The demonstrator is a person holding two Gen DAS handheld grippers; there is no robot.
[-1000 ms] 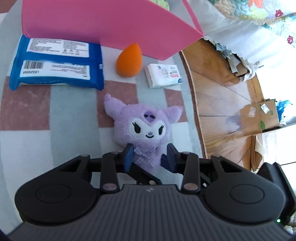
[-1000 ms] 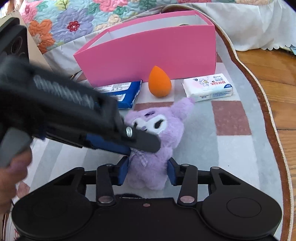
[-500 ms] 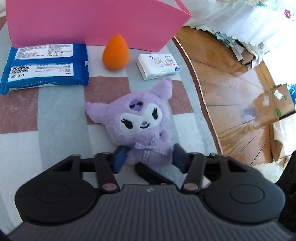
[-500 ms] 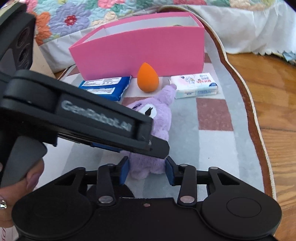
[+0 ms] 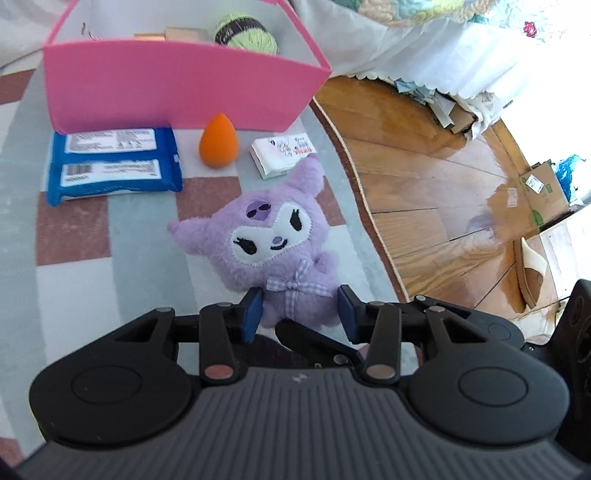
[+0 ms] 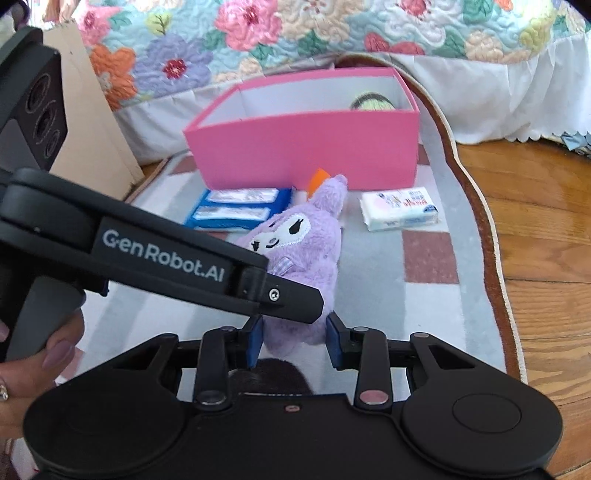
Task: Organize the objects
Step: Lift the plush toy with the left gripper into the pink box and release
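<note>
A purple plush toy (image 5: 273, 243) is held off the rug between both grippers. My left gripper (image 5: 301, 314) is shut on its lower body. My right gripper (image 6: 293, 338) is shut on its bottom end; the plush (image 6: 306, 251) tilts away toward a pink box (image 6: 310, 147). The pink box (image 5: 177, 85) stands open behind, with green yarn (image 5: 247, 35) and a tan item inside. An orange sponge (image 5: 218, 140), a blue wipes pack (image 5: 114, 162) and a white tissue pack (image 5: 282, 153) lie in front of the box.
All this is on a checked rug (image 5: 110, 258) whose curved edge meets wooden floor (image 5: 424, 177) on the right. A floral bedspread (image 6: 295, 33) hangs behind the box. A cardboard sheet (image 6: 96, 122) leans at the left. The left gripper body (image 6: 147, 254) crosses the right wrist view.
Both grippers have lifted the plush off the rug and raised it; the box's open top now shows in both views. The plush has tilted toward the box.
</note>
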